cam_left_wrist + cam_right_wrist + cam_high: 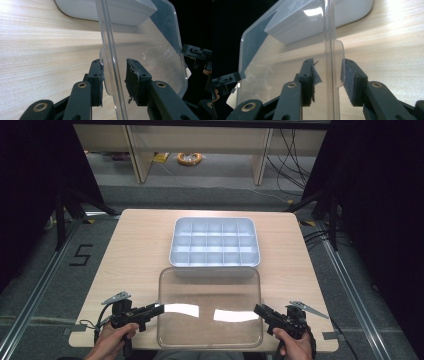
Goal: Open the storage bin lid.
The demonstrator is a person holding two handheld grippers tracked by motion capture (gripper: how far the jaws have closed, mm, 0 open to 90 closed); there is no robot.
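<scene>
- The left hand-held gripper (156, 309) reaches the left edge of a clear lid (210, 292); in the left gripper view its jaws stand apart on either side of the lid's rim (110, 62), one pad (98, 75) touching or nearly touching a small tab, the other pad clear of the plastic, so it is not clamped.
- The right hand-held gripper (258, 309) mirrors it at the right edge; in the right gripper view its jaws likewise straddle the rim (331, 50) with a gap on each side (open, nothing gripped).
- The lid lies at the near end of the desk (135, 250), its far edge just in front of a white tray (215, 242) split into many small compartments, all looking empty.
- My reading of the step: both sides are lined up for a two-handed grasp, with the pinch not yet made. The likely aim is to lift the lid and set it over the tray.
- The next move calls for closing both pairs of jaws evenly on the thin rim, then raising both sides together so the lid stays level.
- Risks: the plastic is slick and thin, so an off-centre pinch could let it slip or twist.
- Nothing else sits on the desk; beyond it are furniture legs, cables on the floor and an orange coil (189, 158), all well away from the work.
</scene>
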